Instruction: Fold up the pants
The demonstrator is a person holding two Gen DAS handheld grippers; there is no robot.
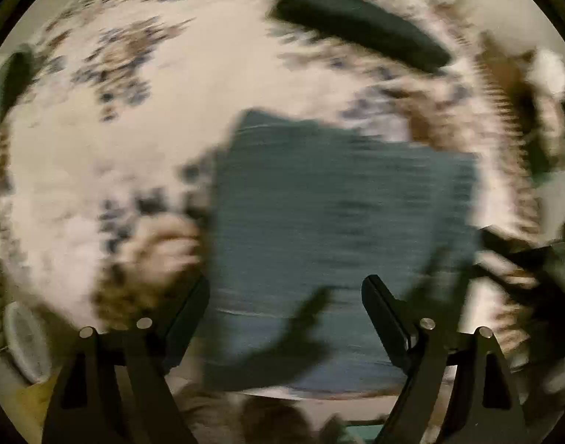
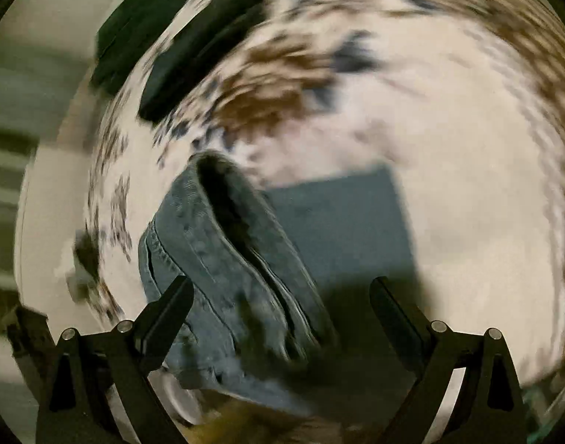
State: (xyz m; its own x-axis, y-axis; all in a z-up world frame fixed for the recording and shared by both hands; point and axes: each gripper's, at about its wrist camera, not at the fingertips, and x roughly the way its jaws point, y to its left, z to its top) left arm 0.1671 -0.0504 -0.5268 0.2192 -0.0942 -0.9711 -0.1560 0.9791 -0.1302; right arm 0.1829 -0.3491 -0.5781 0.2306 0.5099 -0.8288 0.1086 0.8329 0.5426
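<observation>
Blue denim pants [image 1: 330,229] lie folded into a rough rectangle on a white cloth with brown and blue floral print [image 1: 97,170]. My left gripper [image 1: 286,296] is open just above their near edge, nothing between its fingers. In the right wrist view a thick folded bundle of the denim [image 2: 223,251] rises between my open right gripper's [image 2: 282,296] fingers, near the left finger [image 2: 171,307], with the flat part of the pants [image 2: 341,222] behind. Whether the bundle touches a finger is unclear. Both views are motion-blurred.
A dark folded garment [image 1: 360,26] lies on the cloth beyond the pants; it also shows in the right wrist view [image 2: 205,44], beside another dark green item [image 2: 134,26]. A white round object [image 1: 23,344] sits at the near left. The cloth's edge [image 2: 53,192] is at the left.
</observation>
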